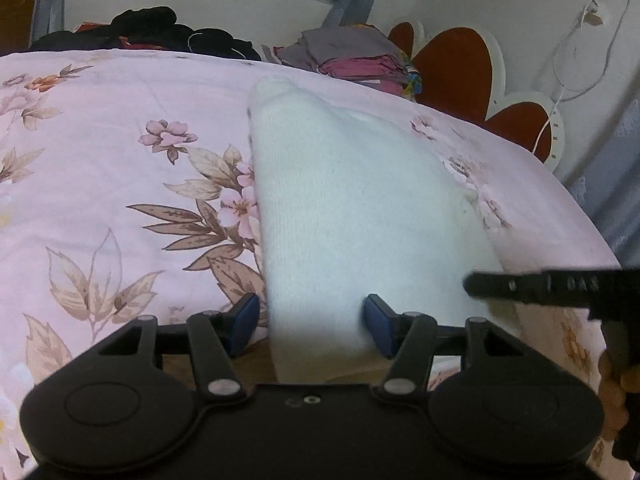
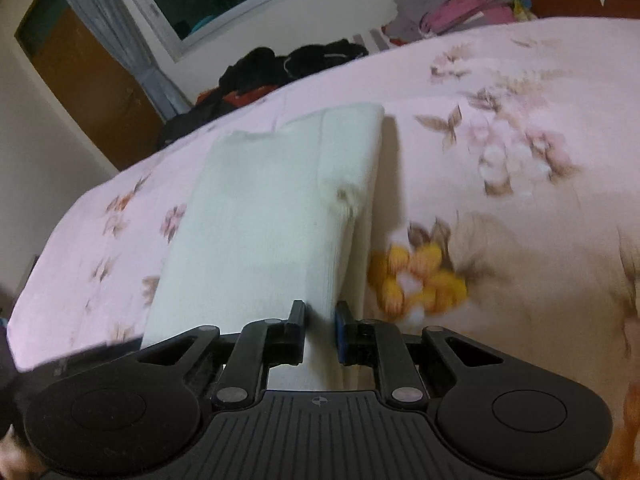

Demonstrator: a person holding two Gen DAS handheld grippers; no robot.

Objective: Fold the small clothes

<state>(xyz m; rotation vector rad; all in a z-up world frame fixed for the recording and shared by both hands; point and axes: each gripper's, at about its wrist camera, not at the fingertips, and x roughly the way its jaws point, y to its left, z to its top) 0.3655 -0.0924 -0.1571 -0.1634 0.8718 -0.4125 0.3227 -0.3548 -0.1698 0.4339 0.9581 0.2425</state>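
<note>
Both grippers sit at the near edge of the white garment (image 1: pixel 352 216) on the floral bedspread (image 1: pixel 120 160).

From my left gripper (image 1: pixel 312 322) I see the fingers spread wide, the cloth's near edge lying between them, no grip. My right gripper (image 2: pixel 320 330) is pinched narrow on the garment's right near edge, lifting that fold off the bedspread. Folded clothes (image 1: pixel 352 60) and a dark heap (image 1: pixel 152 32) lie at the far side.
</note>
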